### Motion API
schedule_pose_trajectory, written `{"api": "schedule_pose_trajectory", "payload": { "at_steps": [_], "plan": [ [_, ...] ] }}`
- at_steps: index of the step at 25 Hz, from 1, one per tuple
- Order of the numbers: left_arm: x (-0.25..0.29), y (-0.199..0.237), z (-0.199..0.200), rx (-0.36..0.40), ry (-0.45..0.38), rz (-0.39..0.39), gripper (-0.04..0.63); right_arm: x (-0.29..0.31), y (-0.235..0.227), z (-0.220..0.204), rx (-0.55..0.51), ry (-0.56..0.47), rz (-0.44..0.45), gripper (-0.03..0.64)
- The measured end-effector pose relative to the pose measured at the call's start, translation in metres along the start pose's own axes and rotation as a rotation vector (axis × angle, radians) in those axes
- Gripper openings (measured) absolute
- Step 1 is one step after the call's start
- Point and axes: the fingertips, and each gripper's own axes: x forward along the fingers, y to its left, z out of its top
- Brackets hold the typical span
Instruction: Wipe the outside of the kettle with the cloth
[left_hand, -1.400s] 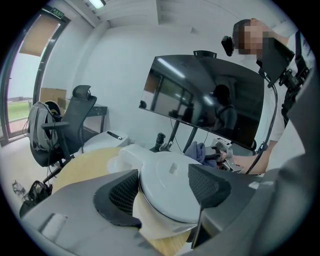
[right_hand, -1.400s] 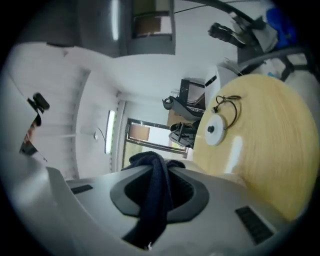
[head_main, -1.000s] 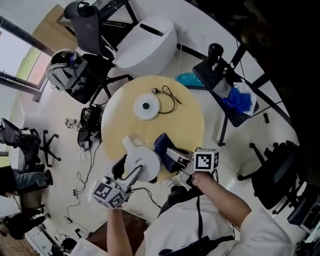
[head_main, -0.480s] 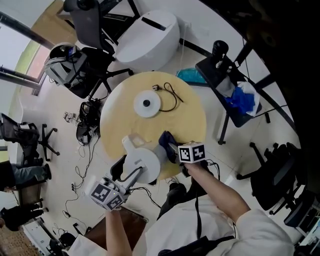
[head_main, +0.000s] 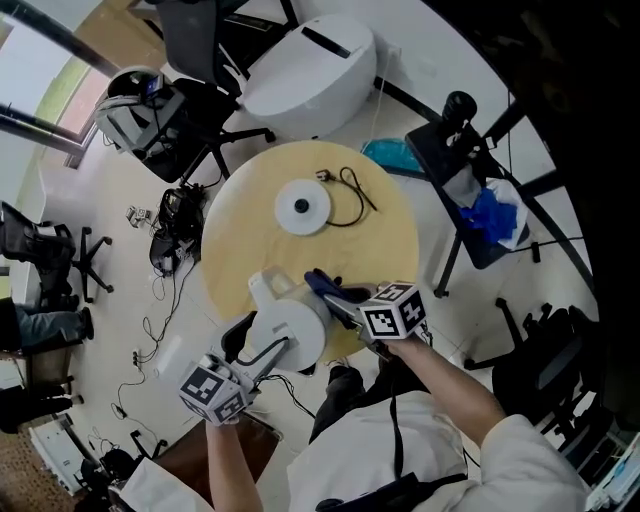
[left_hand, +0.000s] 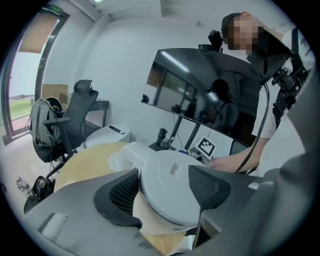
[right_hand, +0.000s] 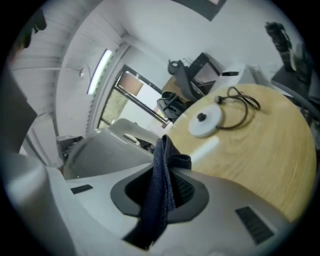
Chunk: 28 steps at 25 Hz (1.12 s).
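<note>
Starting at the left, the white kettle (head_main: 290, 328) is clamped by the left gripper (head_main: 262, 352), jaws spread wide, pads against both its sides. It is kept at the near edge of the round table (head_main: 240, 230). Just right of it, the dark blue cloth (head_main: 322, 288) is pinched in the closed jaws of the right gripper (head_main: 345, 305) and brought close to the kettle's right flank; contact cannot be confirmed. Risks: kettle shoved off the near edge if the wipe is pressed hard; smooth body slipped from the wide grip; cloth dragged out of the pinch.
</note>
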Motion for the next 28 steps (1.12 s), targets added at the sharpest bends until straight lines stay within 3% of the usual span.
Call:
{"api": "schedule_pose_trajectory", "payload": {
  "at_steps": [2,7,13,19,28],
  "plan": [
    [0.001,-0.001,0.001,0.004,-0.003,-0.015,0.310,-0.010,0.026,0.018,-0.052,0.014,0.103,0.064],
    [0.003,-0.003,-0.002,0.017,0.003,-0.038,0.311,-0.031,0.072,0.054,-0.059,0.066,0.384,0.064],
    [0.006,-0.007,-0.001,0.041,0.040,-0.070,0.311,-0.033,0.092,0.066,-0.216,0.244,0.535,0.064],
    [0.006,-0.009,0.000,0.035,0.045,-0.090,0.314,-0.004,0.056,0.040,-0.259,0.435,0.529,0.064],
    [0.007,-0.011,0.001,0.024,0.053,-0.085,0.316,0.052,-0.037,-0.017,-0.176,0.630,0.376,0.064]
  ]
}}
